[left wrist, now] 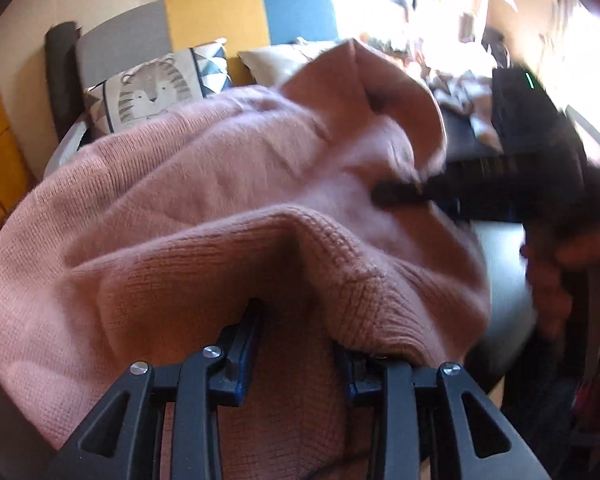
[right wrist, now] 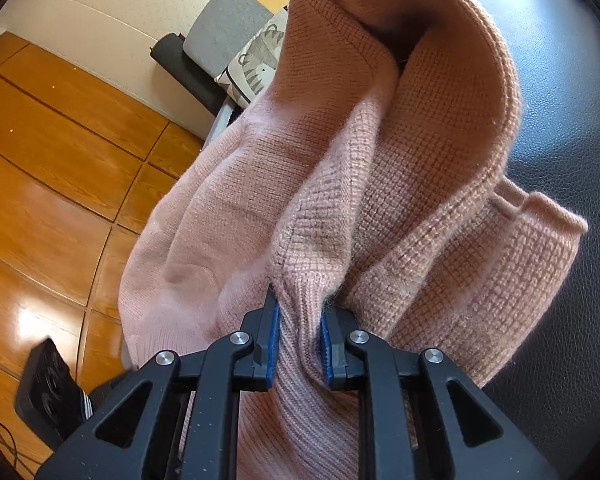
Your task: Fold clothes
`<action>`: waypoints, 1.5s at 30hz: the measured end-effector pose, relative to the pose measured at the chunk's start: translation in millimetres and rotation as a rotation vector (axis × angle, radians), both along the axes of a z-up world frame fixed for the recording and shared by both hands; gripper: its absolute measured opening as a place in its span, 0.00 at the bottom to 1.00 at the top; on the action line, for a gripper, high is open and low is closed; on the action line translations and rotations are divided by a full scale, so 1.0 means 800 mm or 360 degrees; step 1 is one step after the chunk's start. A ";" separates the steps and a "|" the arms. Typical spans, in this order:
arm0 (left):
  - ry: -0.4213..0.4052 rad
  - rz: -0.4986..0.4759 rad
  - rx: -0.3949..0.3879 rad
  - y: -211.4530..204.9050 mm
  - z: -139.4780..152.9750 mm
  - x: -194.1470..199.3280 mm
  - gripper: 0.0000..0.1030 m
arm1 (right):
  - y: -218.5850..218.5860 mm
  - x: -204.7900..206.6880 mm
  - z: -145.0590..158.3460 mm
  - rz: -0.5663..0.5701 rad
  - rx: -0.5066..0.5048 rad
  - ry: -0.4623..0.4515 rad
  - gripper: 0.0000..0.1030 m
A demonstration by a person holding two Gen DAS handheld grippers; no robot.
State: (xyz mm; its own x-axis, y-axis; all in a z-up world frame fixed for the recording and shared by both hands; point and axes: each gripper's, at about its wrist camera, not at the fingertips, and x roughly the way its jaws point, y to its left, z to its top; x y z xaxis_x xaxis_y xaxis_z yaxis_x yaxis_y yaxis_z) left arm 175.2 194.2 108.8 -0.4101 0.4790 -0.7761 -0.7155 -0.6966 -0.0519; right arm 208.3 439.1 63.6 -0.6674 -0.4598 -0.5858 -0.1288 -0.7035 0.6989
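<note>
**Pink sweater pinched at both ends over the black counter**

The right gripper [right wrist: 299,330] jaws are pinching a ribbed band of the pink knit sweater [right wrist: 340,184], blue pads pressing the fabric on both sides. The left gripper [left wrist: 300,344] jaws are standing partly spread with a fold of sweater lying between and over them; whether they are gripping it cannot be told. The sweater is draping across the black counter [right wrist: 560,100], spilling over its edge toward the wooden floor [right wrist: 52,184]. A tiger-print cushion [left wrist: 152,92] is sitting beyond.
</note>
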 end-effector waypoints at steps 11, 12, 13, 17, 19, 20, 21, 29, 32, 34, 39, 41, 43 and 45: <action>-0.0044 -0.0011 0.0104 -0.002 -0.004 -0.008 0.15 | -0.002 0.002 0.001 0.0021 0.0008 0.0035 0.25; -0.0045 -0.0013 0.0119 -0.002 -0.002 -0.008 0.11 | -0.003 0.001 0.002 0.0016 0.0012 0.0031 0.25; -0.0051 -0.0017 0.0148 -0.004 0.000 -0.008 0.05 | -0.004 0.000 0.002 0.0015 0.0020 0.0027 0.25; 0.0027 0.0005 0.0262 -0.020 0.018 -0.001 0.04 | -0.006 -0.001 0.005 0.0012 0.0037 0.0004 0.21; 0.0086 0.0032 0.0324 -0.033 0.031 0.004 0.04 | -0.004 -0.001 0.005 0.0007 0.0022 -0.0006 0.20; 0.0101 0.0048 0.0346 -0.039 0.035 0.005 0.04 | -0.002 -0.001 0.004 0.0004 0.0005 -0.0007 0.19; 0.0116 0.0063 0.0368 -0.045 0.038 0.006 0.04 | -0.001 -0.001 0.003 0.0001 -0.0004 -0.0008 0.18; 0.0148 0.0090 0.0397 -0.070 0.044 0.011 0.05 | 0.004 -0.001 0.000 -0.0028 -0.0076 -0.0017 0.20; 0.0043 -0.0020 0.0314 -0.058 0.028 0.014 0.19 | 0.005 -0.002 0.000 -0.0031 -0.0091 -0.0015 0.21; -0.0003 -0.0083 0.0246 -0.049 0.017 0.019 0.19 | 0.005 -0.002 0.000 -0.0022 -0.0098 -0.0015 0.23; -0.0051 -0.0099 0.0109 -0.044 -0.001 0.022 0.26 | 0.011 0.000 -0.003 -0.0016 -0.0152 -0.0019 0.24; -0.0065 -0.0094 0.0085 -0.043 -0.003 0.020 0.28 | 0.011 0.001 -0.004 -0.0017 -0.0151 -0.0016 0.24; -0.0025 -0.0086 0.0063 -0.039 0.000 0.020 0.30 | 0.011 0.002 -0.004 -0.0018 -0.0145 -0.0012 0.24; 0.0050 -0.0076 0.0028 -0.029 0.005 0.020 0.32 | 0.010 0.002 -0.003 -0.0020 -0.0139 -0.0012 0.24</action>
State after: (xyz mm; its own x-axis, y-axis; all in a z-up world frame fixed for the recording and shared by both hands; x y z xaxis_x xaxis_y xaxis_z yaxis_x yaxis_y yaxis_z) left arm 191.0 170.7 112.7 -0.4107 0.5121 -0.7544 -0.7493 -0.6610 -0.0407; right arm 209.5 447.4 61.4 -0.6690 -0.5010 -0.5490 -0.1425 -0.6385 0.7563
